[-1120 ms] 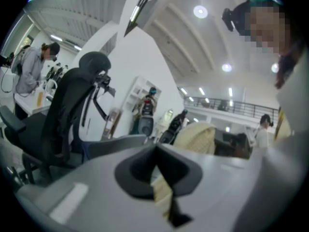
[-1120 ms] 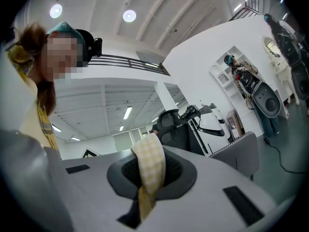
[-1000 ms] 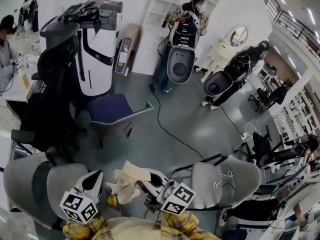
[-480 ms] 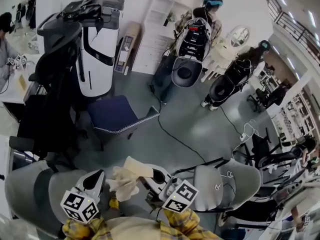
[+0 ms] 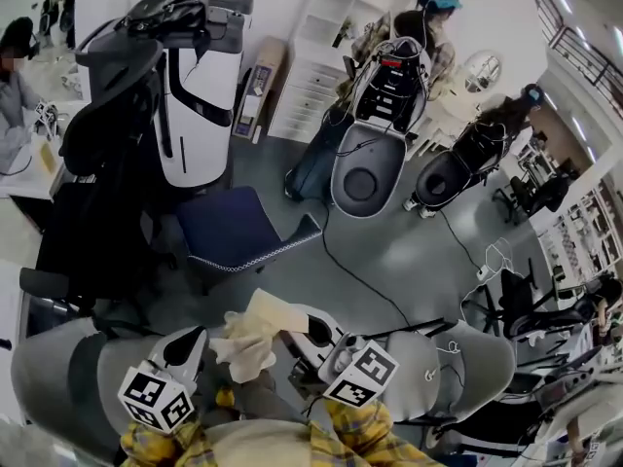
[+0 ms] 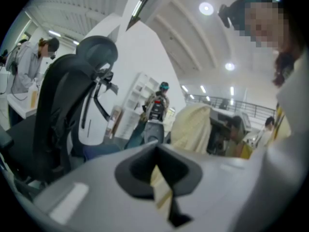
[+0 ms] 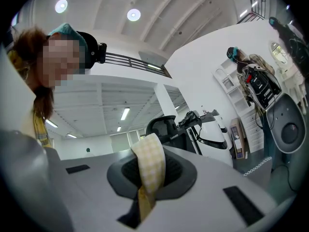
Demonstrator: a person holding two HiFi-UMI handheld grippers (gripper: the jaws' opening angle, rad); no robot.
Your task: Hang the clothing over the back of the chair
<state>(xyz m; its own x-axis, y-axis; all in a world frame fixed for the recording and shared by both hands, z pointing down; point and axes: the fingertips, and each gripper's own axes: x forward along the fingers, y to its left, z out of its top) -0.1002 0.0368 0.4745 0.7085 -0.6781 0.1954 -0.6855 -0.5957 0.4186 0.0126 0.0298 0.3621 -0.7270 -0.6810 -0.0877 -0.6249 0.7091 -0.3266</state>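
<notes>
Grey floor (image 5: 409,246) lies open ahead, mid-frame, w/ a black cable (image 5: 362,278) snaking across it. Left edge of that gap: blue chair seat (image 5: 229,227), w/ a black office chair (image 5: 97,173) and a white machine (image 5: 200,105) behind it. Far side: two persons w/ backpack rigs (image 5: 389,76) and a white shelf unit. Close in, I've got a grey chair back (image 5: 49,377) under the L side and another grey chair (image 5: 458,363) just beside the R side, so the room right around the tools is tight and the free space is fwd. Left gripper (image 5: 200,343) and right gripper (image 5: 297,329) sit low at the frame bottom, side by side, both pointing fwd approx level, marker cubes facing up at the head cam; yellow plaid sleeves (image 5: 355,436) behind them. Clothing (image 5: 255,331), pale yellow check, is bunched in the air between the two tips, above the chairs, not on either back. L jaws are clenched on a strip of it; R jaws likewise pinch a fold that loops up over the tip.
</notes>
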